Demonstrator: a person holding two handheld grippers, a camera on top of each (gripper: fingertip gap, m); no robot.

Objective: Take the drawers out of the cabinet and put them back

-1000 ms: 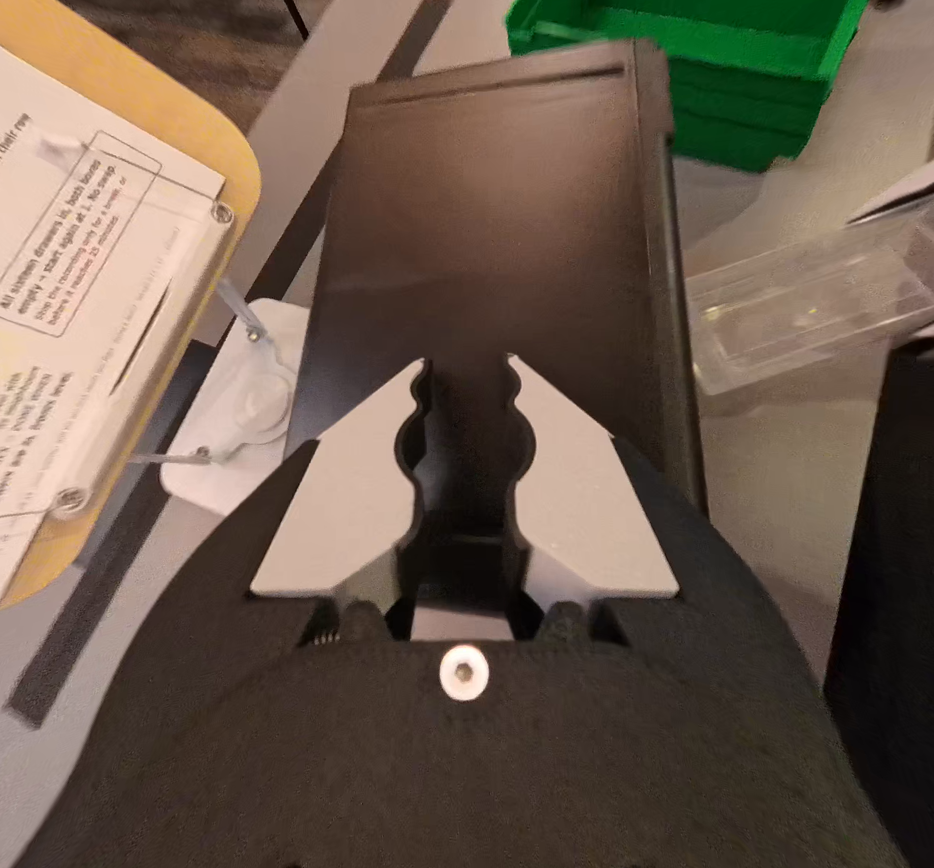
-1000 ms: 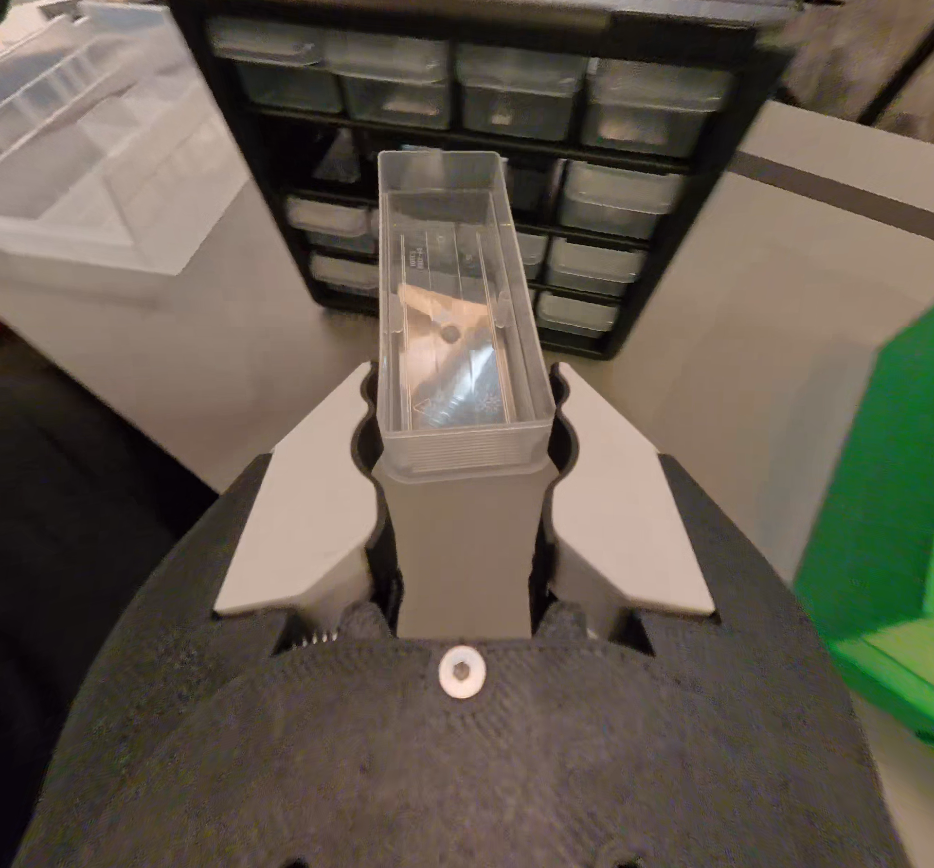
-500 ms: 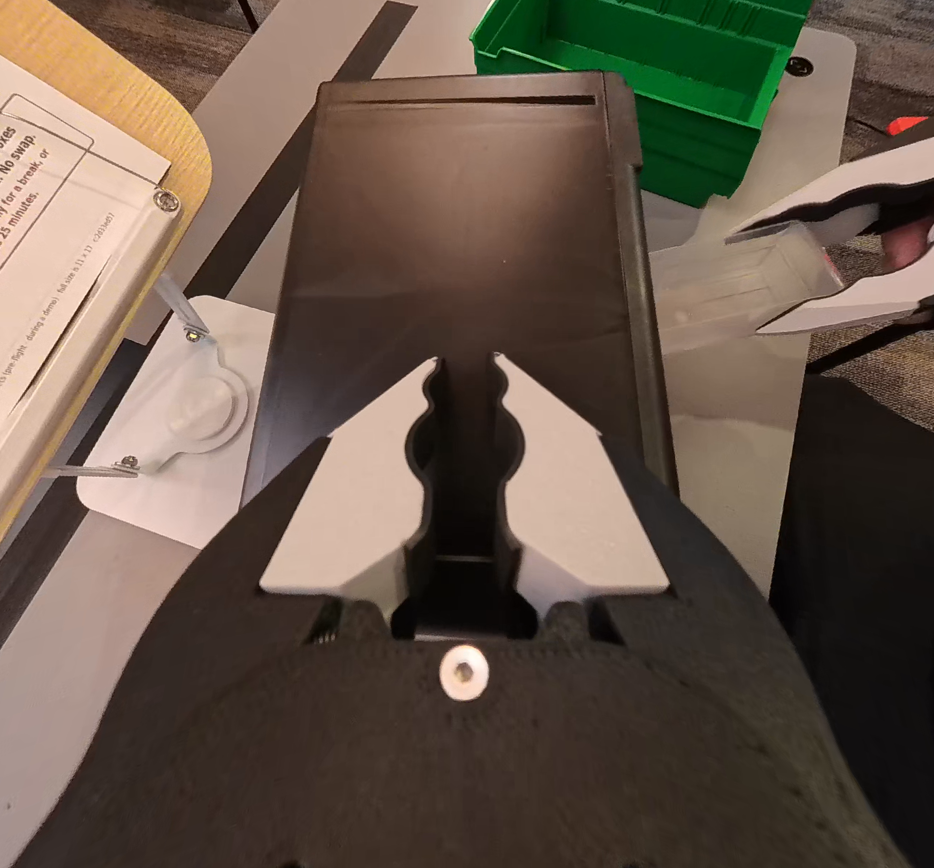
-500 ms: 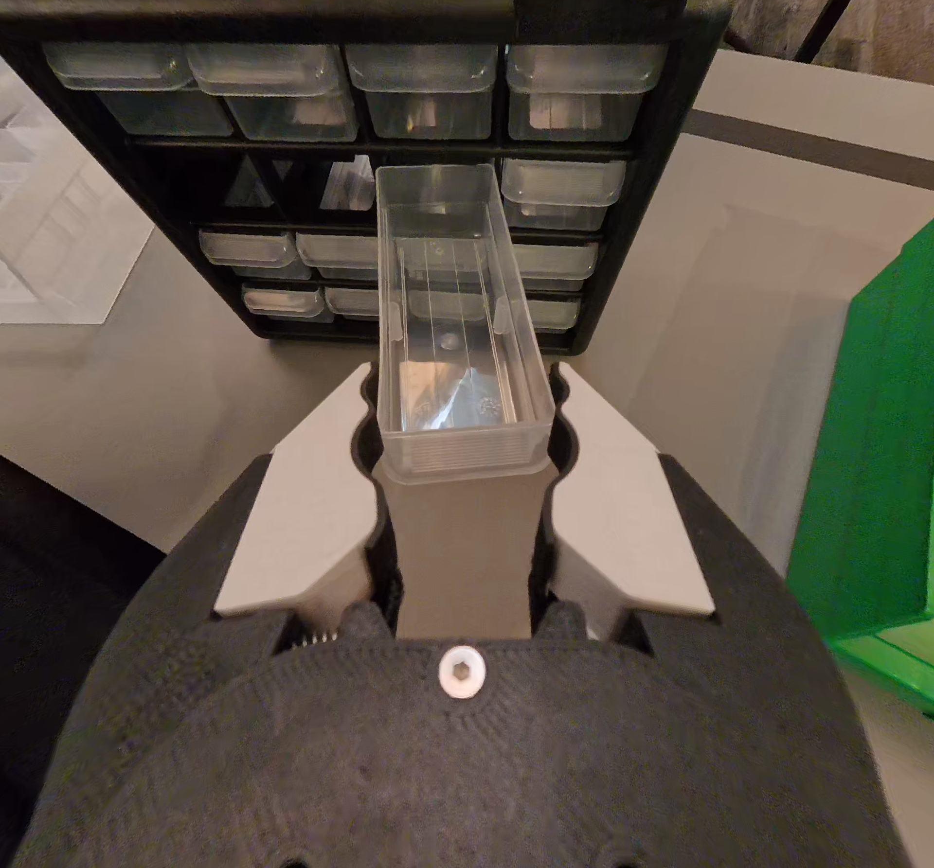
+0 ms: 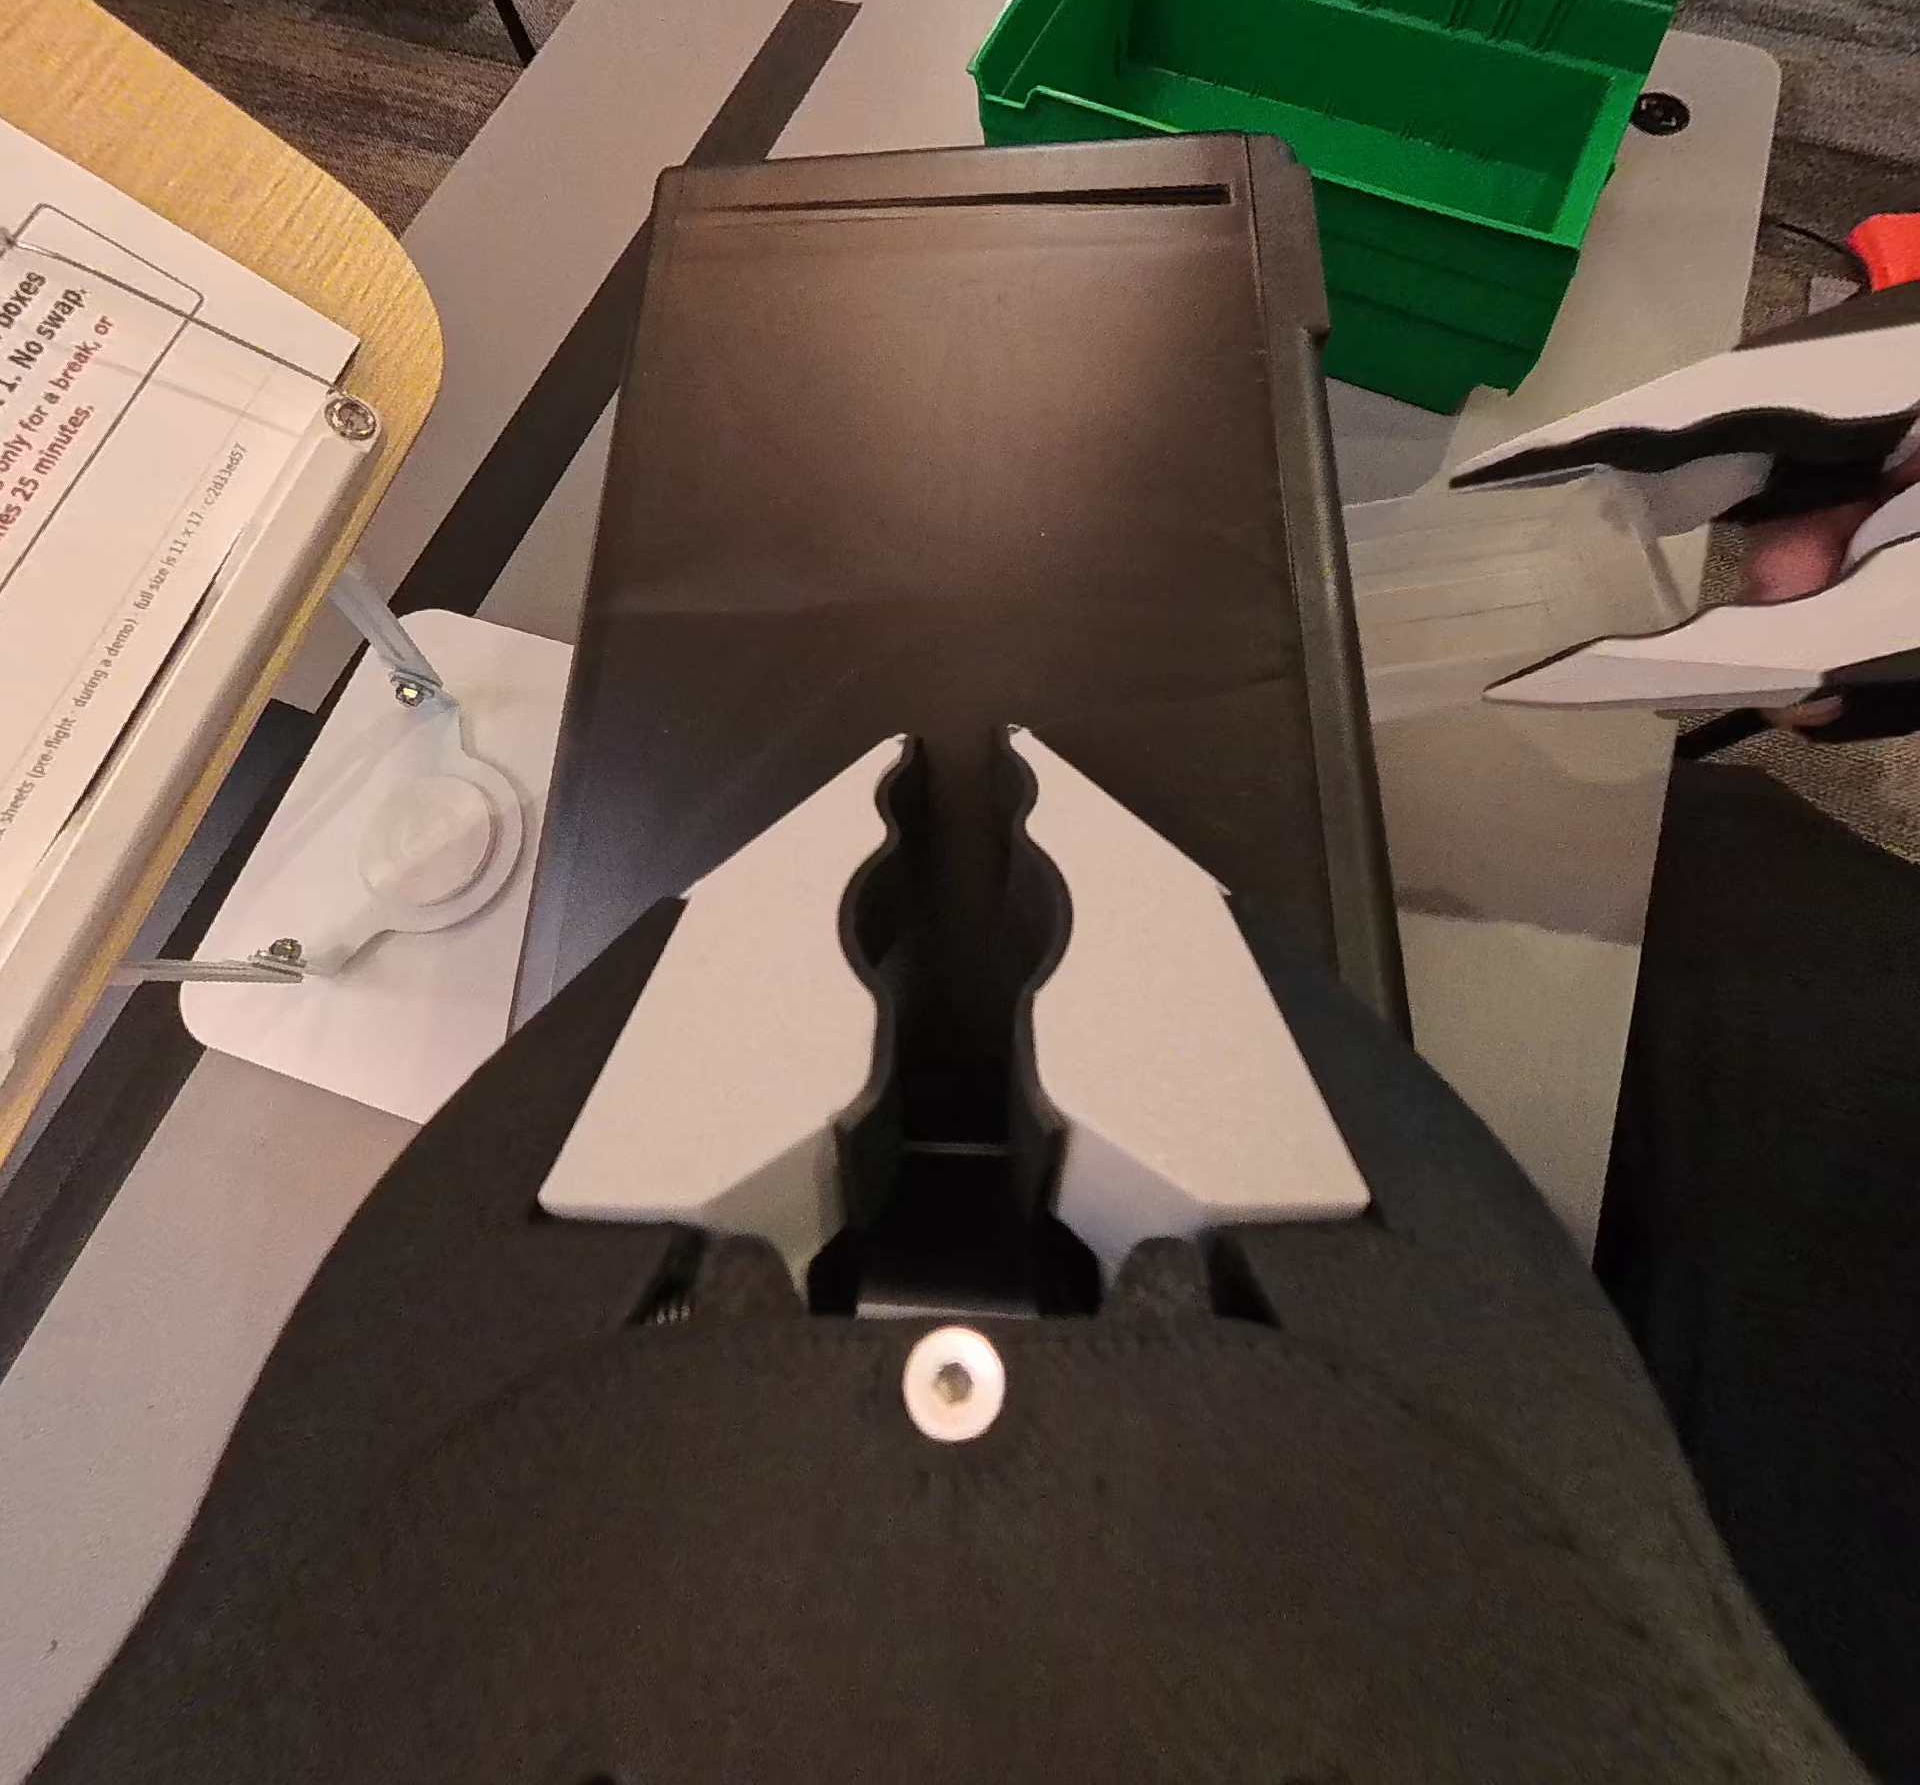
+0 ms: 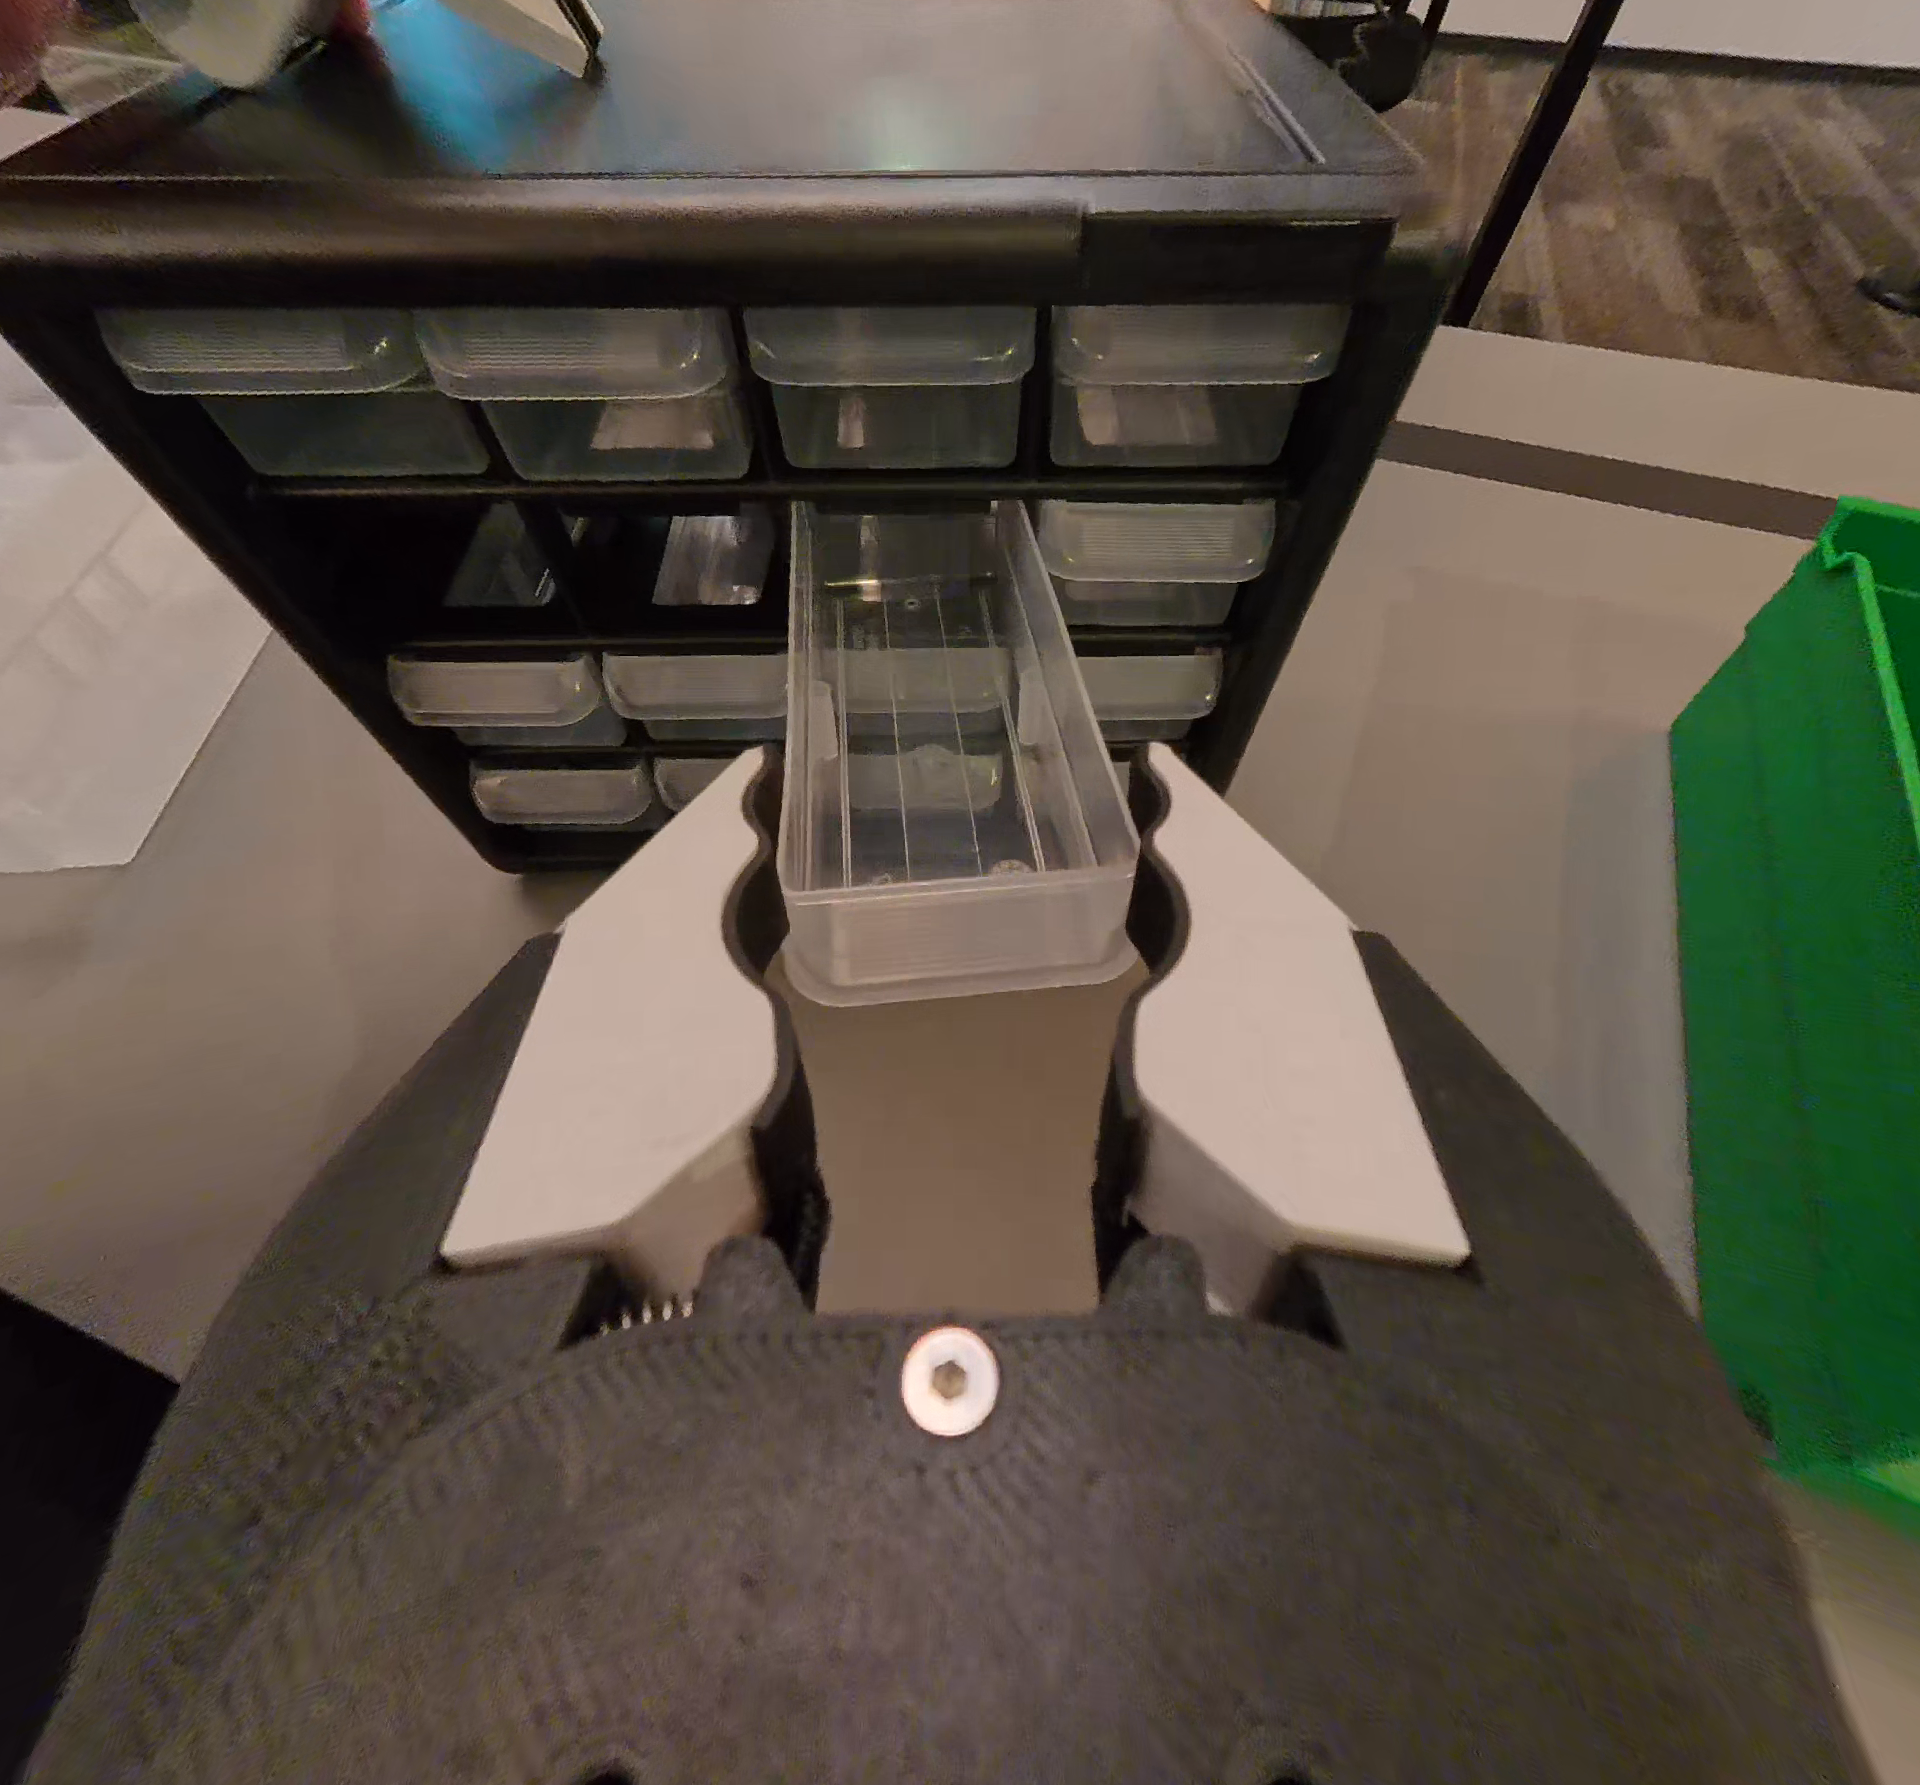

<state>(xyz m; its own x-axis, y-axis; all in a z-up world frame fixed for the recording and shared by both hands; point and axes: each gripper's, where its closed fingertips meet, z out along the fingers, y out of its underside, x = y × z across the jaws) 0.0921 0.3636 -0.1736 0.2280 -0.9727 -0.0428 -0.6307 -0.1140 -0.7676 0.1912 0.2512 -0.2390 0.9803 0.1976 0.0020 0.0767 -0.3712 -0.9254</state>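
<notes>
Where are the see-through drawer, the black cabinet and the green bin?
see-through drawer (image 6: 940, 800), right wrist view, on its clear floor.
black cabinet (image 6: 831, 94), right wrist view, on its flat top.
green bin (image 5: 1351, 42), left wrist view, on its inside floor.

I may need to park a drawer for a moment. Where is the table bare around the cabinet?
Bare grey table lies between the cabinet and the green bin, and in front of the cabinet's lower left corner. The cabinet top is crowded: the left gripper rests there. The right gripper holds a clear drawer at the front.
</notes>
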